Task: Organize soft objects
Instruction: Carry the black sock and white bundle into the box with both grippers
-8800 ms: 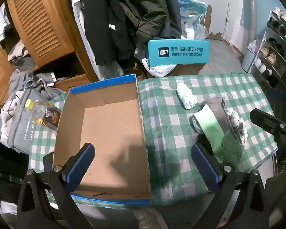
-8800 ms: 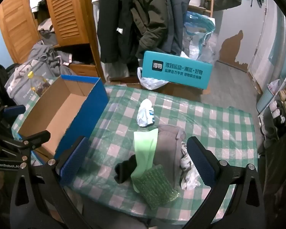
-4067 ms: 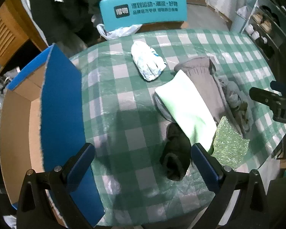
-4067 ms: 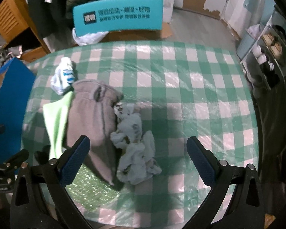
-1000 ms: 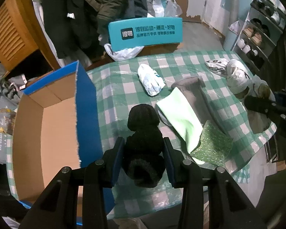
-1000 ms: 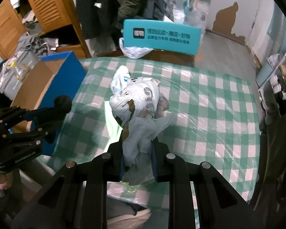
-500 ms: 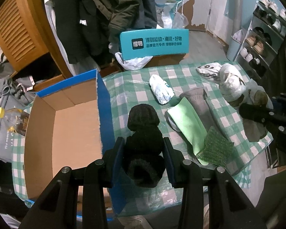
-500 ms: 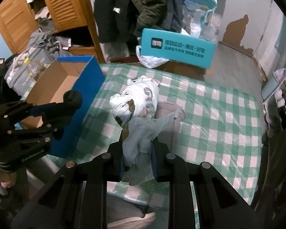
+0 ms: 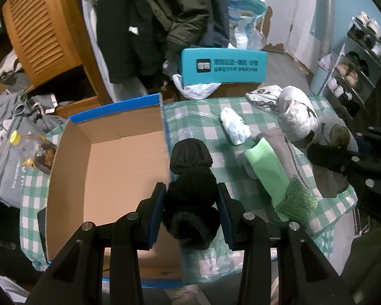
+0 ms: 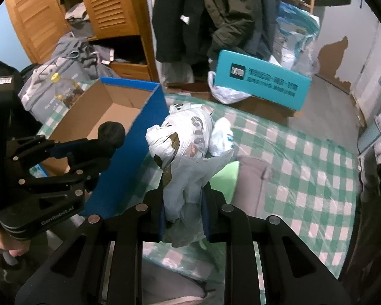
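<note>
My left gripper (image 9: 191,209) is shut on a rolled black sock (image 9: 190,185), held in the air over the right wall of the open cardboard box (image 9: 109,167). Seen from the right wrist, that sock (image 10: 111,133) pokes out above the box (image 10: 119,111). My right gripper (image 10: 183,216) is shut on a crumpled white patterned cloth (image 10: 183,139), lifted above the checked table (image 10: 304,157). On the table lie a small white sock roll (image 9: 235,127), a light green sock (image 9: 266,167), a grey cloth (image 9: 276,142) and a green bubble pad (image 9: 297,200).
A teal box (image 9: 223,67) stands behind the table. Hanging coats (image 9: 165,20) and a wooden wardrobe (image 9: 43,33) fill the back. A bottle (image 9: 30,150) lies on grey clothes at the left. Shoe shelves (image 9: 360,66) stand at the right.
Both grippers have risen and drifted left with their loads. The black sock now hangs over the box's right wall, and more of the box interior shows.
</note>
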Available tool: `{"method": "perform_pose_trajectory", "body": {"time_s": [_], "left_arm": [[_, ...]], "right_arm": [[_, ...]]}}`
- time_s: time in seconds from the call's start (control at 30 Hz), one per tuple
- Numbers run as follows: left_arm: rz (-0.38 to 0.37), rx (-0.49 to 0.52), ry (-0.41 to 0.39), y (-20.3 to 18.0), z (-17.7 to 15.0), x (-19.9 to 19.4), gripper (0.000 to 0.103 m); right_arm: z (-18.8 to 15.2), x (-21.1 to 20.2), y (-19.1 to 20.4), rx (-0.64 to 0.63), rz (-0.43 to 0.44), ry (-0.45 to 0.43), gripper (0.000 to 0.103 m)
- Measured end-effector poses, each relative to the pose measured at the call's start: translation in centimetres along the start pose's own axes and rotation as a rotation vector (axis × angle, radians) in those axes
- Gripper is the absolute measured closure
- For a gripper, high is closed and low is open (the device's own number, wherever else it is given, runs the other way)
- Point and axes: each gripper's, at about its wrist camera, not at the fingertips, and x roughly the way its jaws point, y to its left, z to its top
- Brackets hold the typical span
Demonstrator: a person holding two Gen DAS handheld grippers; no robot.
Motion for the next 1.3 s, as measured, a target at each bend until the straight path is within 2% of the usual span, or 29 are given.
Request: {"method": "perform_pose_trajectory", "body": {"time_s": [0.77, 1.3], "left_arm": [[0.078, -0.134, -0.018, 9.4, -1.9, -0.8, 0.063], [0.105, -0.214, 0.058, 13.7, -3.7, 2.0, 0.063]], "right_arm": [[3.9, 3.0, 8.6, -0.131, 0.068, 0.025, 0.082], [5.0, 7.6, 13.9, -0.207, 0.111, 0.093, 0.082]]}}
